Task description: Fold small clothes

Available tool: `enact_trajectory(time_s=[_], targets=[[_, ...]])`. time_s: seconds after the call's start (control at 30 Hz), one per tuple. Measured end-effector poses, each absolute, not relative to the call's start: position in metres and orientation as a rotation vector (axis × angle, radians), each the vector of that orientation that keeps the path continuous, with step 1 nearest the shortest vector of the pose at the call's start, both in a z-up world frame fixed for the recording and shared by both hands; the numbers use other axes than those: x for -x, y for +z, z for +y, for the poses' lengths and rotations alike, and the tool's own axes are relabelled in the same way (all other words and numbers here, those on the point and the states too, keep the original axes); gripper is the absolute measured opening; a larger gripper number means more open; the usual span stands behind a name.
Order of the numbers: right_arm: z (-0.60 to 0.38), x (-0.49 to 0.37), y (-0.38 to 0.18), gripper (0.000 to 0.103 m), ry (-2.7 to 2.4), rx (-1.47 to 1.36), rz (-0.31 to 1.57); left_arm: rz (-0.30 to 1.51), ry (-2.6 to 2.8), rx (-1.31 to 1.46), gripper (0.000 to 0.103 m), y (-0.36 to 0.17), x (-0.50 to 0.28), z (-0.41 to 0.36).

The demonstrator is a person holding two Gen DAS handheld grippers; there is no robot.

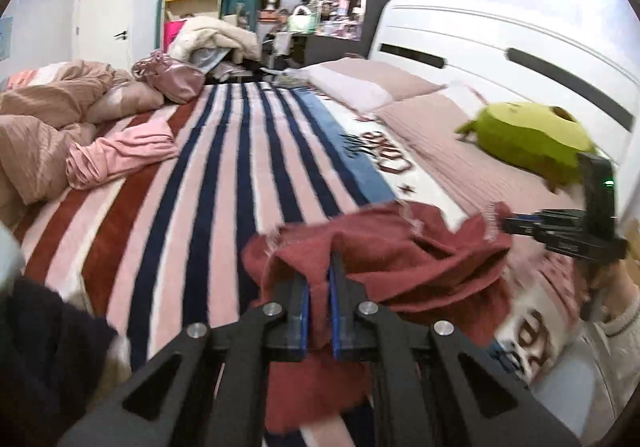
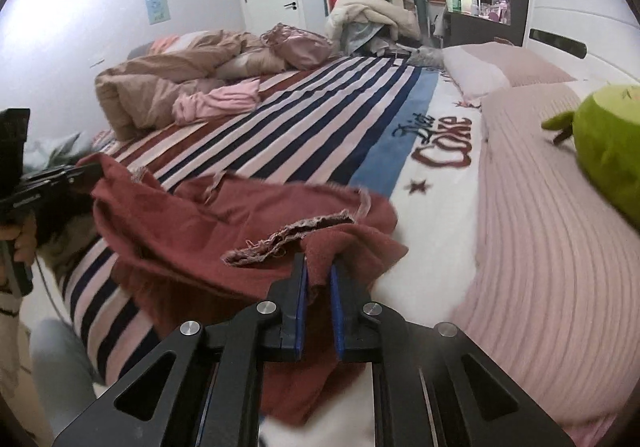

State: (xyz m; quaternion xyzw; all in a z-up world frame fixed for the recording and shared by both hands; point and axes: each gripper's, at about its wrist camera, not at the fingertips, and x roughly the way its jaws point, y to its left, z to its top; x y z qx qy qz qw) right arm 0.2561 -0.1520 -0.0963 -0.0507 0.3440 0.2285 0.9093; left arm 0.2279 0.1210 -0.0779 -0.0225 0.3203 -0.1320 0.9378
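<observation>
Garment (image 1: 400,247), dark red, pinched by both grippers: left gripper (image 1: 319,279) clamped on one edge, right gripper (image 2: 319,275) on another; cloth sags between fingers above striped blanket (image 1: 224,175); advice: draw hands apart evenly, flatten before folding.
</observation>
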Motion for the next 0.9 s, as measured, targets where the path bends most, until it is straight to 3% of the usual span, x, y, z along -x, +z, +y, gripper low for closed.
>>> enact_trajectory(time_s=[0.27,0.33,0.37,0.4,0.5,0.63,0.7,0.9], targets=[[-0.137,-0.355,-0.107,0.007,0.376,0.098,0.781,0.771,-0.148,0.141,0.009,-0.123,-0.336,0.142],[-0.13,-0.373,-0.119,0.017,0.324,0.142,0.805,0.799,-0.108,0.161,0.022,-0.139,-0.352,0.148],[-0.129,-0.375,-0.122,0.029,0.309,0.153,0.809,0.804,-0.089,0.161,0.037,-0.143,-0.358,0.151],[-0.129,-0.377,-0.125,0.04,0.303,0.155,0.808,0.799,-0.08,0.166,0.043,-0.146,-0.358,0.154],[-0.143,-0.37,-0.121,0.051,0.324,0.098,0.794,0.768,-0.087,0.22,0.052,-0.145,-0.35,0.17],[-0.159,-0.343,-0.112,0.053,0.356,0.057,0.791,0.777,-0.135,0.218,0.057,-0.141,-0.326,0.177],[-0.164,-0.322,-0.113,0.06,0.405,0.043,0.821,0.807,-0.189,0.217,0.062,-0.143,-0.313,0.173],[-0.162,-0.258,-0.153,0.072,0.586,-0.037,0.972,0.908,-0.328,0.185,0.063,-0.169,-0.254,0.148]])
